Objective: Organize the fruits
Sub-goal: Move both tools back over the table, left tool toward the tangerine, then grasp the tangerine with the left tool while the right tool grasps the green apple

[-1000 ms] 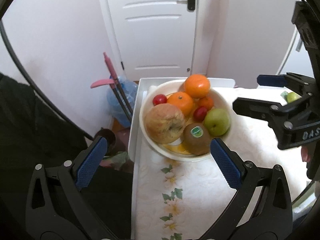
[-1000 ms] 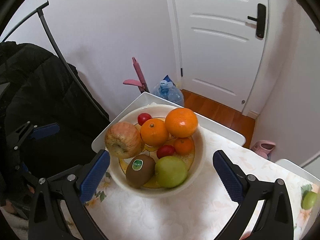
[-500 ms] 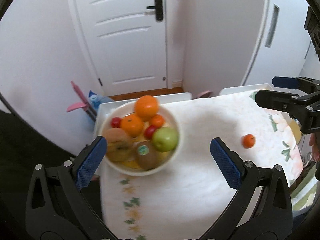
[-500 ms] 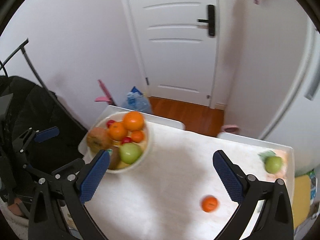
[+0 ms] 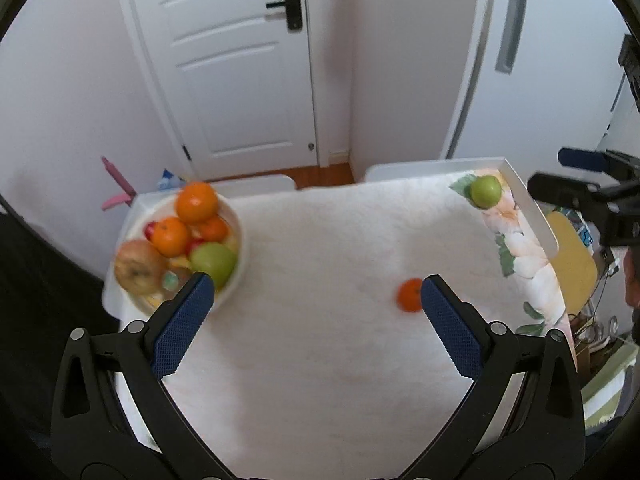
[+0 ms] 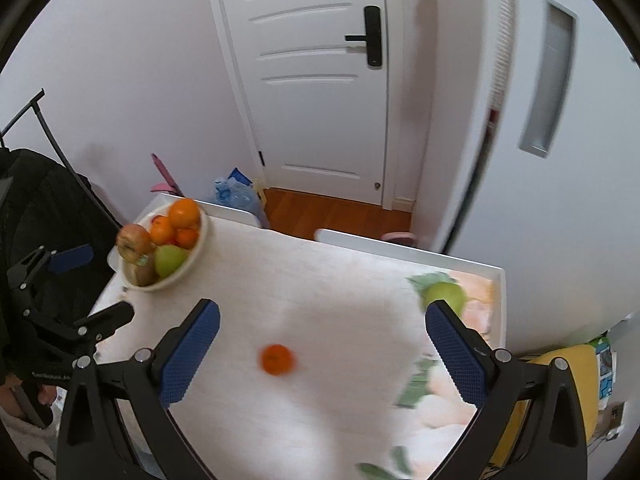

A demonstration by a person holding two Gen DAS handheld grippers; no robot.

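Change since earlier frame: both cameras have swung away from the bowl toward the right of the tabletop; two loose fruits, out of the right-wrist frame a second ago, now show in both views
Left fingers: left gripper spread wide, nothing between the blue pads, held above the tabletop
Right fingers: right gripper also spread wide and empty, above the same surface
Nearest fruit: small orange lies alone on the white cloth, below and between the right fingers in the right wrist view; in the left wrist view the same fruit sits just beside the left gripper's right finger, untouched
Second loose fruit: green apple rests near the far right corner of the tabletop, on the flowered border of the cloth, well apart from the bowl
Bowl: white bowl stands at the far left corner, piled with oranges, an apple, a green fruit, a kiwi and small red fruits
Beyond: white door and wood floor behind; dark fabric at left
Progress: judged well advanced; most fruit is gathered in the bowl, two pieces remain out
Remaining: likely the small orange first, being nearest the right fingers, then the green apple; neither grasp has begun
Risk: round fruit may roll on the cloth; the heaped bowl leaves little room
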